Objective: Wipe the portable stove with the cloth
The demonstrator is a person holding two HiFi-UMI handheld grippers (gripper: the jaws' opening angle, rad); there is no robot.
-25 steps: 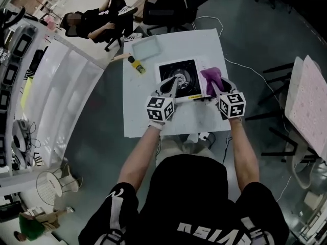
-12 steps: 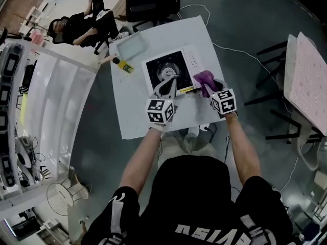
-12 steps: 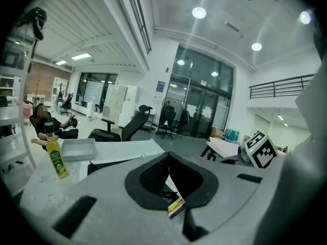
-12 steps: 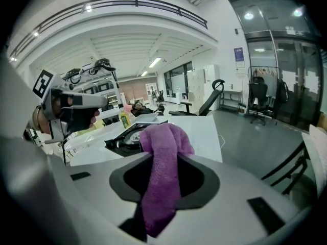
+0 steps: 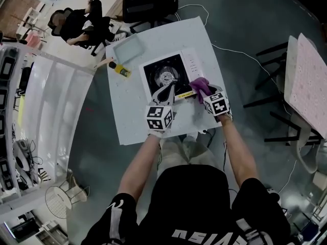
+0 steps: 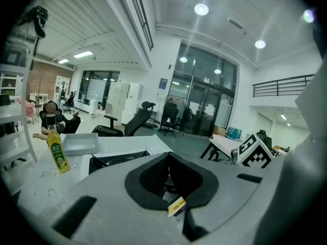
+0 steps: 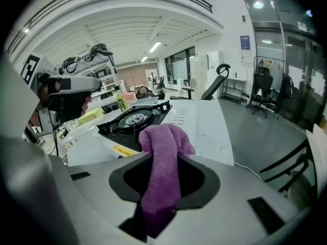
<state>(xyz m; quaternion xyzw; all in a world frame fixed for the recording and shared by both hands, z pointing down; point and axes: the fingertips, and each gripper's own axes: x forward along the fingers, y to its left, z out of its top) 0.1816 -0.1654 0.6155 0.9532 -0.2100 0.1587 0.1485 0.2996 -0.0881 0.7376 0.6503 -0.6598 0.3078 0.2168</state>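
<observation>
The portable stove [image 5: 166,75] has a black top and a round burner, and sits on the white table [image 5: 133,116]. A purple cloth [image 5: 200,84] hangs over the stove's front right corner, pinched in my right gripper [image 5: 203,92]. In the right gripper view the cloth [image 7: 161,157] bulges up out of the jaws, with the stove [image 7: 134,119] just beyond. My left gripper [image 5: 169,90] hovers at the stove's front edge. Its jaws meet at the tips and hold nothing. The stove's black top [image 6: 115,160] lies ahead in the left gripper view.
A yellow bottle [image 5: 118,69] and a shallow tray [image 5: 127,49] stand on the table left of and behind the stove. A person sits in a chair [image 5: 76,24] beyond the table. An office chair [image 5: 148,4] is behind it, another table [image 5: 306,80] to the right.
Both grippers have come down toward the stove. The right one lowered the cloth onto the stove's front right corner, and the left one now sits at its front edge.
</observation>
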